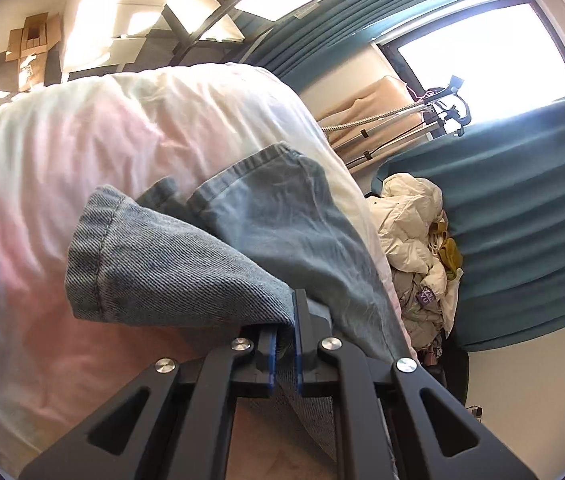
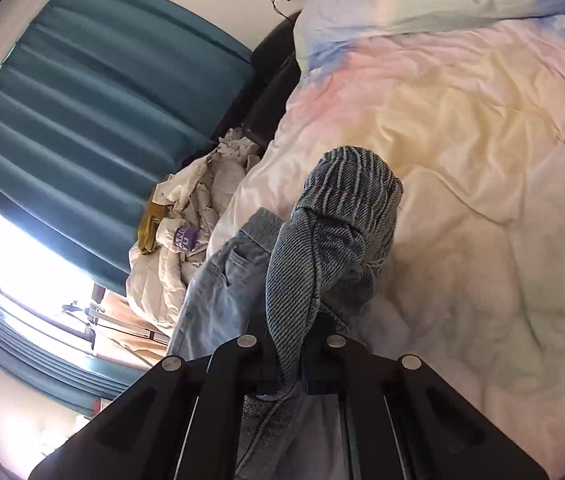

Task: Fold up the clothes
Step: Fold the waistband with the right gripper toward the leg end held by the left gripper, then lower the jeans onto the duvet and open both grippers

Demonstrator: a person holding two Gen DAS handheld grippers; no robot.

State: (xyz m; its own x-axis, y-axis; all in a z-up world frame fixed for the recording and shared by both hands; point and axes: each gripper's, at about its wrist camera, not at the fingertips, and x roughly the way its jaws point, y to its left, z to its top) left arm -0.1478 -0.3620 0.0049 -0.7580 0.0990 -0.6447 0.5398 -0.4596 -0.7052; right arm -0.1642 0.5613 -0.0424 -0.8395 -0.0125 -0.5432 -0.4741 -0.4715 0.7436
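the jeans (image 1: 186, 264) hang over the bed, pinched at two places. in the left wrist view the left gripper (image 1: 286, 344) has its blue-padded tongs clamped on a fold of denim near a stitched hem; the hemmed leg ends fan out above the tongs, toward the far end of the duvet (image 1: 82, 140), and the rest of the cloth trails past the gripper's right side. in the right wrist view the right gripper (image 2: 292, 376) has its tongs pressed together on a twisted rope of the same jeans (image 2: 334, 240); the cloth bunches into a rounded lump just beyond the fingertips, and a paler stretch with a pocket hangs on its left side, running lengthwise back toward the camera and under the gripper.

the duvet is crumpled, pastel pink, yellow and blue, and it lies under the jeans in both views. beside the duvet's edge sits a heap of white clothing (image 2: 186, 248) with a mustard piece in it. behind that heap hang teal curtains (image 2: 94, 112), with a bright window (image 1: 494, 56) next to them.
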